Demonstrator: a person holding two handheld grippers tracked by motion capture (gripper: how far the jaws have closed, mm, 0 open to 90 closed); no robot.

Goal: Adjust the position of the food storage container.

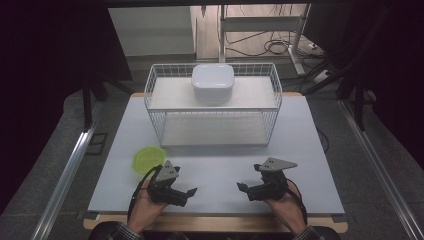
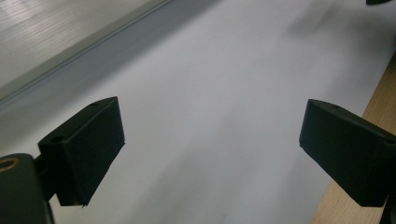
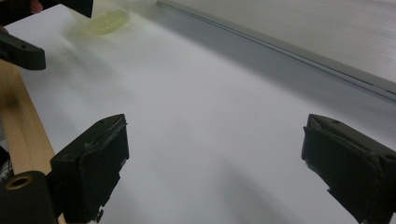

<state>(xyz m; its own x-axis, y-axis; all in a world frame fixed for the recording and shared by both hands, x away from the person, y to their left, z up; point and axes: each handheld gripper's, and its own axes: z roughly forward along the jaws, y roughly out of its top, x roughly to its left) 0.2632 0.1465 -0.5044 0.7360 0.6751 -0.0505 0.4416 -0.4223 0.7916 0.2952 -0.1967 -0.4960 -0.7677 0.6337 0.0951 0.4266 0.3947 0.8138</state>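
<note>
My left gripper [image 1: 187, 194] rests low over the front left of the white mat [image 1: 215, 165] and points toward the middle. Its jaws stand wide open over bare mat [image 2: 212, 149]. My right gripper [image 1: 243, 188] sits opposite at the front right and points left, its jaws also wide apart with nothing between them [image 3: 215, 158]. A translucent green bowl [image 1: 147, 159] stands just behind the left gripper. From the right gripper view the green bowl [image 3: 107, 21] sits at the far end of the mat, beside the left gripper [image 3: 23, 53].
A white wire basket rack [image 1: 213, 107] stands at the back of the mat, and a white square container [image 1: 212, 82] sits on its upper shelf. The wooden table edge [image 1: 215, 222] runs along the front. Metal rails flank the table.
</note>
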